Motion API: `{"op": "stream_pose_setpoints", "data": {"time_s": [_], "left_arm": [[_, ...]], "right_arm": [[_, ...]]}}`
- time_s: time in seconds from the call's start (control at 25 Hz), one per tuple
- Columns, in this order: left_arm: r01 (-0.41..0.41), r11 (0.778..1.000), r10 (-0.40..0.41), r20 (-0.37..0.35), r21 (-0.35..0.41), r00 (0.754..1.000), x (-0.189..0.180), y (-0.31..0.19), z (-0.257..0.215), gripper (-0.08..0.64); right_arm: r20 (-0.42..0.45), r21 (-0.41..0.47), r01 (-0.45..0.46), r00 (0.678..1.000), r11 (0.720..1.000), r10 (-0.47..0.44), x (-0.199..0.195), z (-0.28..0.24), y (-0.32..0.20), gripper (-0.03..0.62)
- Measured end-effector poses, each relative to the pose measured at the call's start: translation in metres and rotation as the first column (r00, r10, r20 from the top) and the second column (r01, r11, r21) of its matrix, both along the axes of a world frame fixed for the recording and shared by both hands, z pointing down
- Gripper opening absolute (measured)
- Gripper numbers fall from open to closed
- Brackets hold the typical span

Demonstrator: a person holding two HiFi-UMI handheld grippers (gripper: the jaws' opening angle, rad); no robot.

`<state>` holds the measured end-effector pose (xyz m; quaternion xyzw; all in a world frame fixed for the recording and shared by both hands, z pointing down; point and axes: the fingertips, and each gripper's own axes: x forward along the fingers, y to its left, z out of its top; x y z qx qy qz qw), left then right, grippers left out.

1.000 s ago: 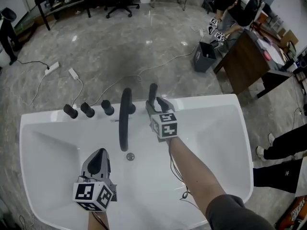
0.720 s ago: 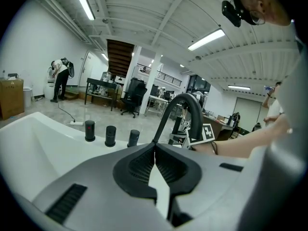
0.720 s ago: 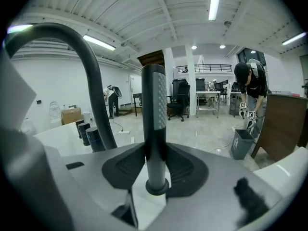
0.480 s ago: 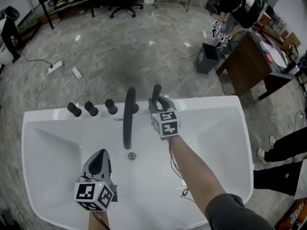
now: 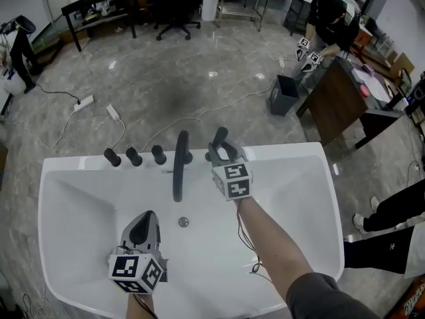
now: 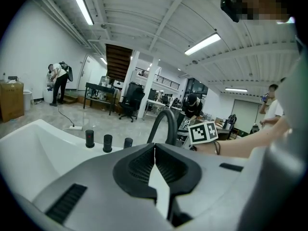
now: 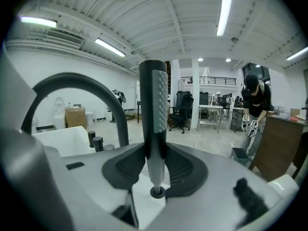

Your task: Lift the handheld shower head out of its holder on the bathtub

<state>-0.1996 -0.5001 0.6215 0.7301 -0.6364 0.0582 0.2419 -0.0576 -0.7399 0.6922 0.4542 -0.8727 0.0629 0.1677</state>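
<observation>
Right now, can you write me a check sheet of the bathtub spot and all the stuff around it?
Surface: white bathtub, drain in the bottom.
Job's things: shower head upright, its lower end at a black ring on the rim.
Clutter: nothing seen in the tub.
Grippers: right tongs shut on the shower head; left tongs shut, empty, over the tub.
Cables: power strip and white cables on the floor.
Surroundings: black spout, three knobs, grey bin, person at a desk.

Three knobs, one spout, one bathtub.
</observation>
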Motion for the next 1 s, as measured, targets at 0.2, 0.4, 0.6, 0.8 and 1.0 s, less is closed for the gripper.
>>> {"op": "stream_pose_setpoints", "data": {"time_s": [0.2, 0.4, 0.6, 0.8, 1.0], "left_arm": [[0.010, 1.000, -0.010, 0.001, 0.018, 1.000, 0.007, 0.030, -0.038, 0.015], [0.003, 0.999, -0.003, 0.009, 0.039, 1.000, 0.018, 0.060, -0.072, 0.015], [-0.006, 0.997, 0.005, 0.012, 0.074, 1.000, 0.032, 0.086, -0.101, 0.015], [-0.018, 0.994, 0.017, 0.011, 0.104, 1.000, 0.047, 0.110, -0.120, 0.015], [-0.011, 0.992, 0.013, -0.019, 0.128, 1.000, 0.054, 0.143, -0.137, 0.015]], "right_arm": [[0.045, 0.030, -0.040, 0.998, 0.999, 0.039, 0.019, -0.053, 0.027, 0.135], [0.087, 0.065, -0.039, 0.996, 0.997, 0.033, 0.036, -0.102, 0.069, 0.135], [0.115, 0.098, -0.016, 0.993, 0.995, 0.005, 0.061, -0.136, 0.131, 0.135], [0.121, 0.125, -0.018, 0.993, 0.992, 0.003, 0.080, -0.158, 0.179, 0.135], [0.138, 0.166, -0.015, 0.990, 0.986, -0.008, 0.093, -0.191, 0.227, 0.135]]}}
